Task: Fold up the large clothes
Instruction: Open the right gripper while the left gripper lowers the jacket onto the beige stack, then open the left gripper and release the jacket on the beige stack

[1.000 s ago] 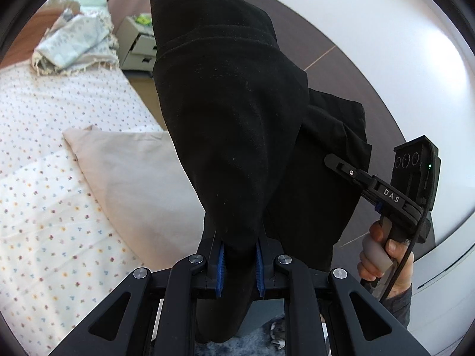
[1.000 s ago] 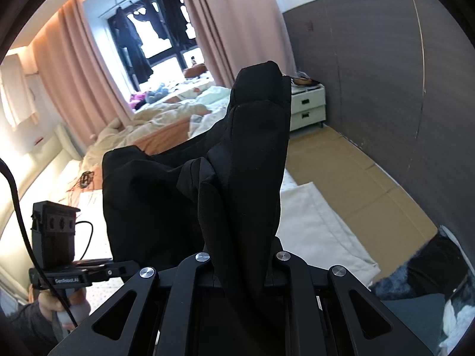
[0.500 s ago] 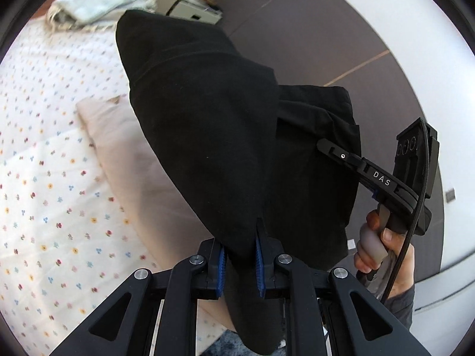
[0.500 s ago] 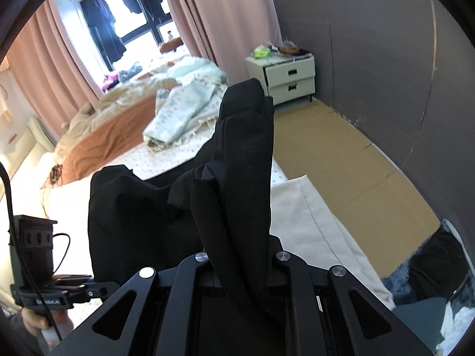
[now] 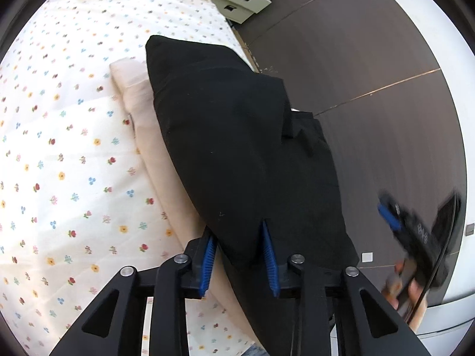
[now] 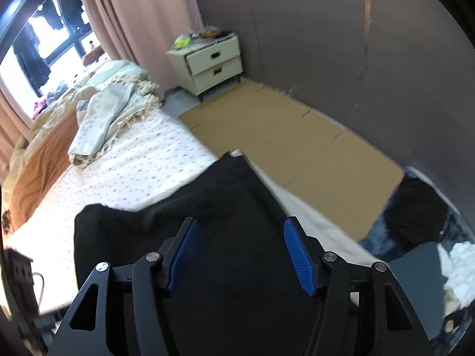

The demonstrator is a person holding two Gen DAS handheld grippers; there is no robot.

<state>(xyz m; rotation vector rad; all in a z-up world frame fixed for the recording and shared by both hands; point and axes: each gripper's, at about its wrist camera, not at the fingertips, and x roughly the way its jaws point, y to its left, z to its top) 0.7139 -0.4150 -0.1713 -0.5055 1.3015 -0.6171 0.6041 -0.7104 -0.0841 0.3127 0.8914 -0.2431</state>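
In the left wrist view, the left tool [image 5: 239, 259] sits at the bottom centre of the frame with its blue pads parted somewhat and the black garment [image 5: 237, 148] bunched between them; the cloth touches both pads, so the tool grips it. The garment fills the middle of the frame, running from the tool up to a rounded end in the upper centre. It lies over a beige cloth [image 5: 139, 109] that shows along its left edge, and both are on the bed [image 5: 59, 148], whose white sheet with small flowers takes up the left half. A white nightstand [image 5: 240, 0] stands at the top centre beside a dark wall. At the lower right, blurred, the right tool [image 5: 415, 231] is held in a hand [image 5: 412, 293], apart from the garment.

In the right wrist view, the right tool [image 6: 240, 255] is at the bottom centre, its blue pads spread wide with nothing between them. The black garment [image 6: 193, 216] lies flat beyond the pads, across the lower middle of the frame, on the flowered bed [image 6: 133, 163]. Flattened cardboard [image 6: 282, 136] covers the floor right of the bed, the white nightstand [image 6: 210, 62] stands at the upper centre, and a crumpled pale blanket [image 6: 104, 112] lies at the upper left.
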